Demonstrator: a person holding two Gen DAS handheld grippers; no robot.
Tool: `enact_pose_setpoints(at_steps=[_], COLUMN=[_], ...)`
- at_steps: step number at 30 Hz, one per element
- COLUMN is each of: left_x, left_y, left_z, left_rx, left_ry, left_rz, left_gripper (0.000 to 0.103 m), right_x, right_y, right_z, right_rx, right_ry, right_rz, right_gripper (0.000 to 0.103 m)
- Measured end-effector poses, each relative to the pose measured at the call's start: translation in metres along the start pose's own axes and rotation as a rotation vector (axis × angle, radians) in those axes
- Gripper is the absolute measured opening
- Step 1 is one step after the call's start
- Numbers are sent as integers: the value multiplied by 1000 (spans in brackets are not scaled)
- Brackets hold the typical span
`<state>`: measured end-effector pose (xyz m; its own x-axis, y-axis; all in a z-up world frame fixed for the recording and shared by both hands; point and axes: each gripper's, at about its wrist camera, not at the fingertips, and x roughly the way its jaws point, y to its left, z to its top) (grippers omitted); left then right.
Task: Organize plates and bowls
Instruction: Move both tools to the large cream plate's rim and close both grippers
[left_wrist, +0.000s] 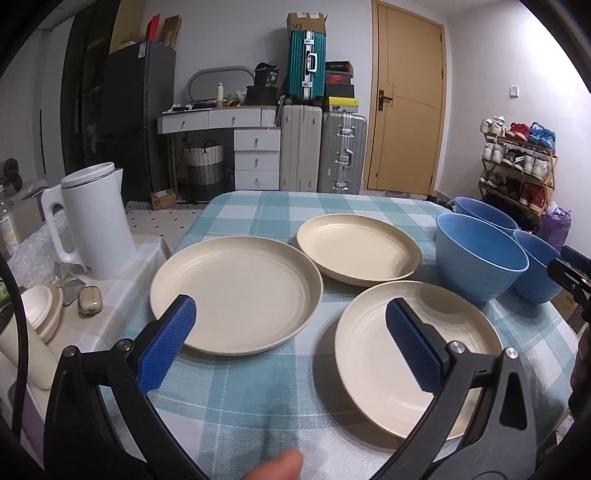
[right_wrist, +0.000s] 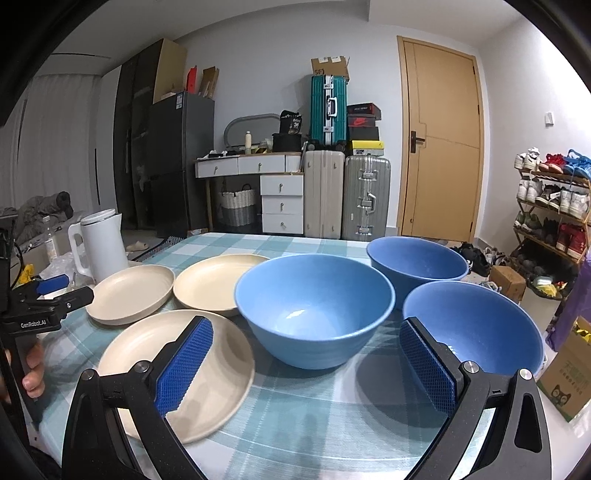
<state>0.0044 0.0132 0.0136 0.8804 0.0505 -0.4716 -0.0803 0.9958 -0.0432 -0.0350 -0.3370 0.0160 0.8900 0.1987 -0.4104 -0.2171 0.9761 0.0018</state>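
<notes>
Three cream plates lie on the checked tablecloth (left_wrist: 236, 402): one at the left (left_wrist: 236, 291), one farther back (left_wrist: 356, 249), one near right (left_wrist: 369, 354). Three blue bowls stand to their right: the middle one (right_wrist: 314, 314), a far one (right_wrist: 417, 260) and a near right one (right_wrist: 476, 328). My left gripper (left_wrist: 290, 310) is open and empty, hovering over the gap between the left and near plates. My right gripper (right_wrist: 306, 332) is open and empty, just in front of the middle bowl; the near plate (right_wrist: 221, 354) lies under its left finger.
A white kettle (left_wrist: 92, 221) stands on a side surface left of the table, with a small lidded dish (left_wrist: 42, 310) and a case (left_wrist: 89, 301) beside it. A cardboard box (right_wrist: 569, 380) sits off the table's right edge. A shoe rack (right_wrist: 550, 206) stands beyond.
</notes>
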Motion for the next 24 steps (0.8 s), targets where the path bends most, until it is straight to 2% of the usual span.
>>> enact_pose_setpoints(at_steps=[6,17,24], left_x=[-5,-6,9], left_y=[14,46,69], left_z=[12,33,45], left_rx=[-25,-83,-121], left_ry=[52,97,133], left_rz=[8,53,85], left_gripper=[103,103,103], right_x=[9,28,47], right_y=[14,52,78], right_z=[16,49,67], right_rx=[-2,-14,-4], right_ry=[68,116,143], right_rz=[22,83,126], right_gripper=[103,103,103])
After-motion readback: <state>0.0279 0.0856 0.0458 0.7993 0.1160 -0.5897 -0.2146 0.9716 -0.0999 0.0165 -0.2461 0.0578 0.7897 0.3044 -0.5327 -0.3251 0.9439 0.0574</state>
